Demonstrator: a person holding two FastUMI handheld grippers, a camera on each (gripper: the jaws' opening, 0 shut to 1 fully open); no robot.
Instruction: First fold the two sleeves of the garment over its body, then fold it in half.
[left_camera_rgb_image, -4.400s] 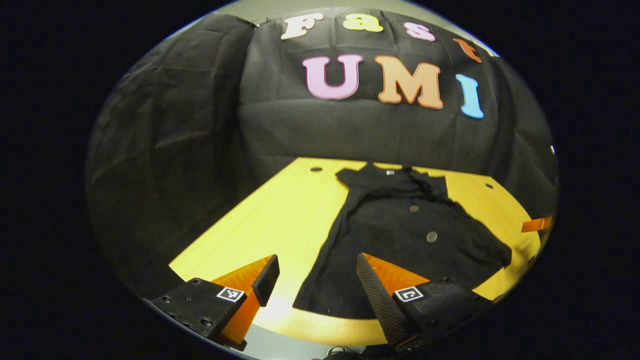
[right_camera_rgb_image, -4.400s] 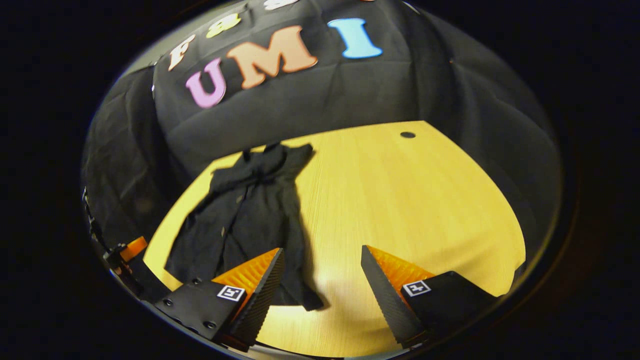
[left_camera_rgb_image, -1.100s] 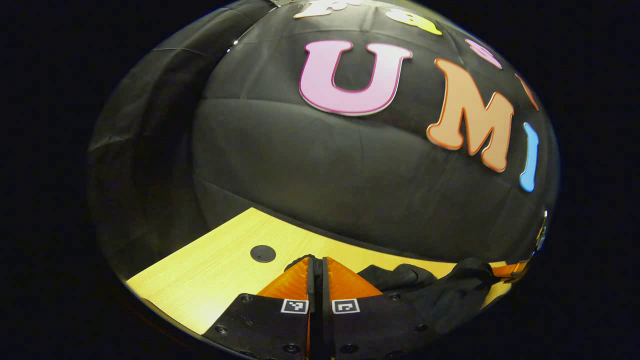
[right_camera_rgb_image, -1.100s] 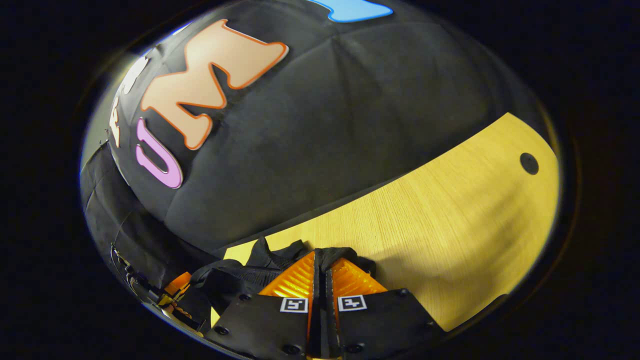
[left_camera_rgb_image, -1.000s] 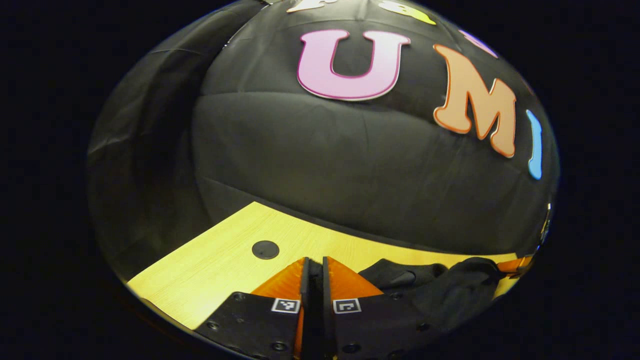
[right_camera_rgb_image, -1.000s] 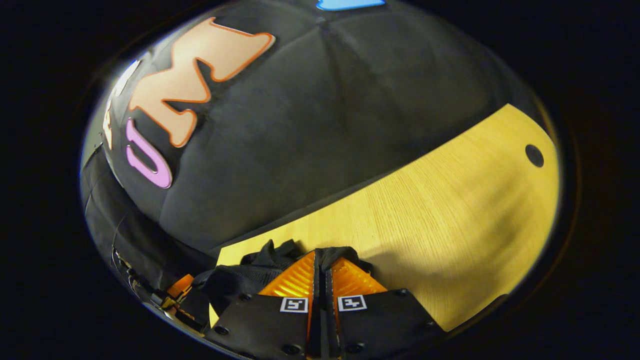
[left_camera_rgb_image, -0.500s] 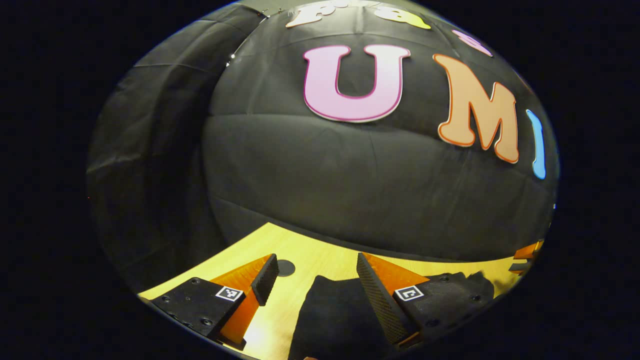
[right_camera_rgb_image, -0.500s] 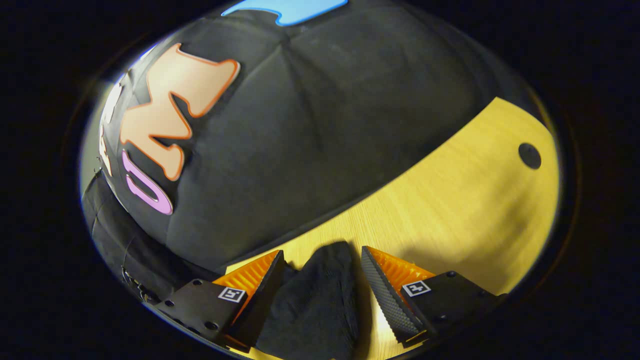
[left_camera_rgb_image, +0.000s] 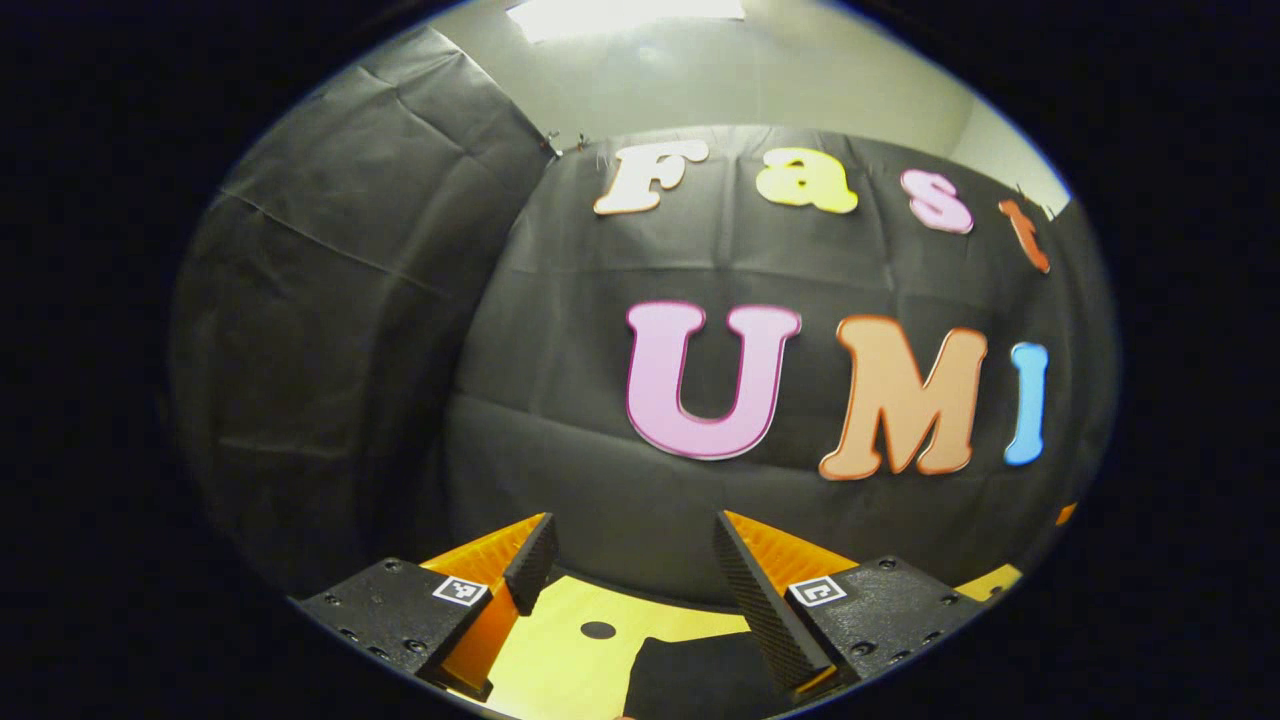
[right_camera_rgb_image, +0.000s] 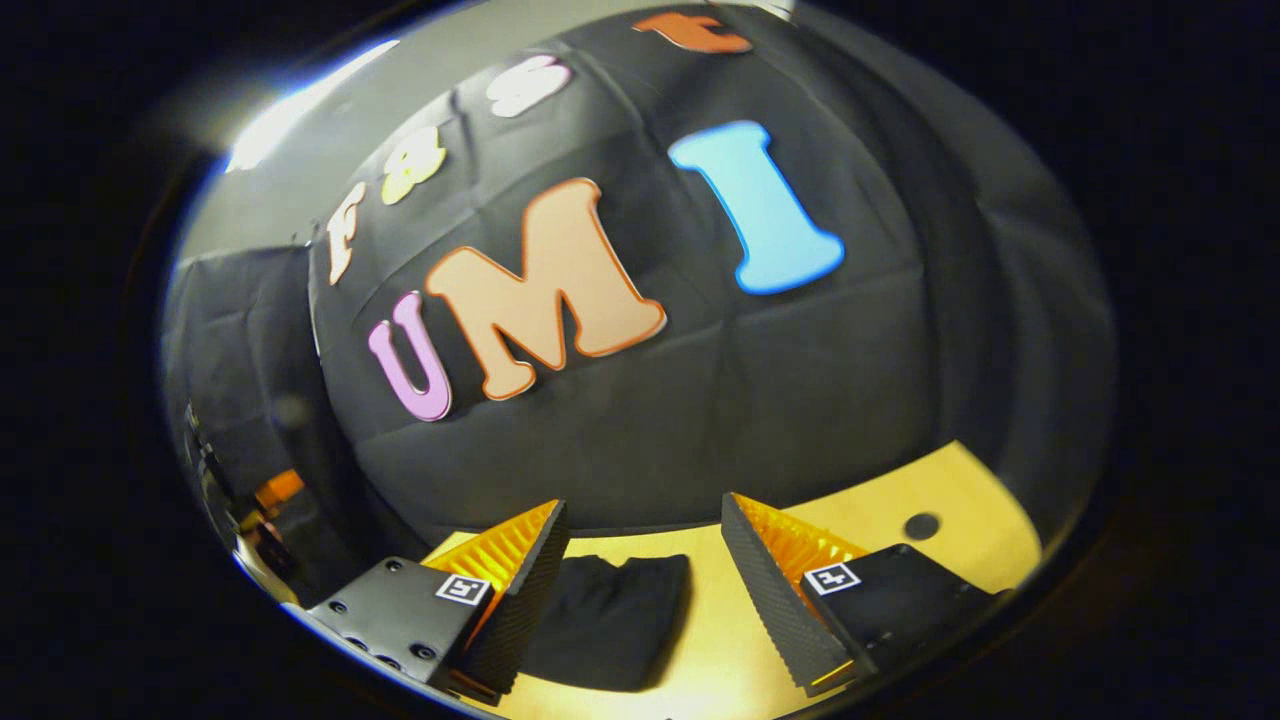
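The black garment (right_camera_rgb_image: 610, 620) lies folded on the yellow table (right_camera_rgb_image: 880, 530), low between the fingers in the right gripper view. My right gripper (right_camera_rgb_image: 640, 540) hangs open above it, touching nothing. In the left gripper view a corner of the garment (left_camera_rgb_image: 690, 680) shows at the bottom edge. My left gripper (left_camera_rgb_image: 625, 555) is open too, lifted clear of the cloth and aimed at the booth wall. The other gripper (right_camera_rgb_image: 270, 495) shows small and orange at the far left of the right gripper view.
The table (left_camera_rgb_image: 560, 650) has a round dark hole (left_camera_rgb_image: 598, 630) near its back left and another hole (right_camera_rgb_image: 921, 525) at the back right. The black cloth wall stands close behind the table's far edge.
Both grippers, shut on the garment's far end a second ago, opened and let it drop, then rose and tilted up; the garment now lies folded below them.
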